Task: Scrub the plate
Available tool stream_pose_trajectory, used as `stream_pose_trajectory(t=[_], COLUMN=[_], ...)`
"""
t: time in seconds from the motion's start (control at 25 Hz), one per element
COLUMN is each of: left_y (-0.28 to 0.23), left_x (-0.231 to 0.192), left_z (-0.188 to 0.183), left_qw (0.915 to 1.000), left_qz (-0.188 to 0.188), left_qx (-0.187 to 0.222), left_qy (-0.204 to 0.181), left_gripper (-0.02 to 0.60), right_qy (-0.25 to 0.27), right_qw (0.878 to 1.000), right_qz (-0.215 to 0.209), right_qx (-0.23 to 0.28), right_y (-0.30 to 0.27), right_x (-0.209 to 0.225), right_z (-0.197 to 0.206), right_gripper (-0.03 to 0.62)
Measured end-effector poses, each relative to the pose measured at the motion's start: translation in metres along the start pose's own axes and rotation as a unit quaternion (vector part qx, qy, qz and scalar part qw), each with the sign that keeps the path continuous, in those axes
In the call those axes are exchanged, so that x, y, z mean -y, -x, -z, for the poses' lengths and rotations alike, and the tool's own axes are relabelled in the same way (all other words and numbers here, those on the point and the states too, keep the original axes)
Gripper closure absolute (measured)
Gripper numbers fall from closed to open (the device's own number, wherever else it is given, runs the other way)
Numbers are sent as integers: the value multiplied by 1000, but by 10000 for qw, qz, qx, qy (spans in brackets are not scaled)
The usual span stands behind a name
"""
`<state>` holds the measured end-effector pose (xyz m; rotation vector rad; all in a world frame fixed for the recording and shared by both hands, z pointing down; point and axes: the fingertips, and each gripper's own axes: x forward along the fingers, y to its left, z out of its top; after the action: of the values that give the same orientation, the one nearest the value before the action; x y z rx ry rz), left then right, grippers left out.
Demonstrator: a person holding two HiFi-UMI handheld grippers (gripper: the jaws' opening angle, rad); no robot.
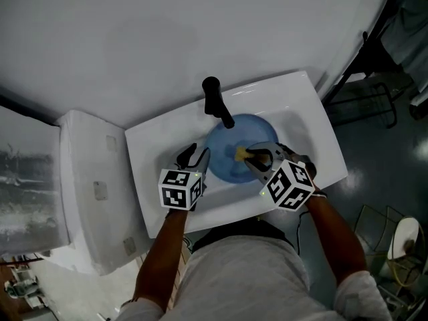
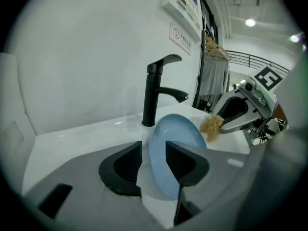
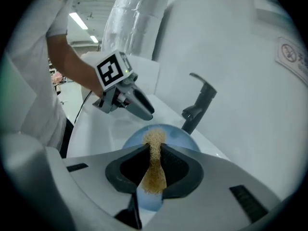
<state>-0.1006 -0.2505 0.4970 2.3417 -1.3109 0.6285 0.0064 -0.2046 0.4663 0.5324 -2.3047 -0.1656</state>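
Observation:
A round blue plate [image 1: 224, 149] lies in the white sink [image 1: 304, 95] below the black tap [image 1: 215, 99]. My left gripper [image 1: 197, 156] hovers at the plate's left edge; in the left gripper view its jaws [image 2: 154, 153] stand apart, and the plate [image 2: 180, 131] shows through the gap with no pad pressing on it. My right gripper [image 1: 251, 158] is over the plate's right half, shut on a tan scrubbing sponge [image 1: 241, 154]. In the right gripper view the sponge [image 3: 155, 172] is pinched between the pads of my right gripper [image 3: 154, 155], above the plate [image 3: 175, 134].
The tap [image 2: 153, 93] rises just behind the plate, close to both grippers. A white cistern [image 1: 93, 192] stands left of the sink. A white wall backs the sink. A black metal frame [image 1: 368, 99] stands on the dark floor to the right.

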Motion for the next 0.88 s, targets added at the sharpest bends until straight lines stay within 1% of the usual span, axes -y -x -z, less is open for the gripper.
stream_pose_trajectory(t=[0.12, 0.2, 0.32, 0.48, 0.6, 0.88], left_y=[15, 25, 42, 65, 81, 114], left_x=[7, 12, 22, 39, 49, 70], left_z=[-20, -35, -58, -84, -100, -128], left_qw=[9994, 9981, 9940, 9850, 9779, 9645], left_qz=[76, 152, 286, 506, 588, 767], left_qx=[332, 599, 1052, 1634, 1985, 2500], left_qy=[-44, -62, -99, -227, -287, -381], left_gripper=[423, 425, 448, 492, 517, 551], right_qy=[-486, -915, -1541, -2043, -2263, -2207], right_qw=[9963, 9890, 9706, 9419, 9239, 9056], right_qz=[327, 466, 541, 539, 590, 720], right_qx=[624, 1066, 1769, 2613, 3028, 3551], right_y=[17, 28, 46, 72, 90, 121], right_x=[11, 18, 26, 33, 37, 29], right_z=[-22, -35, -53, -75, -89, -116], right_gripper=[531, 531, 531, 531, 531, 531])
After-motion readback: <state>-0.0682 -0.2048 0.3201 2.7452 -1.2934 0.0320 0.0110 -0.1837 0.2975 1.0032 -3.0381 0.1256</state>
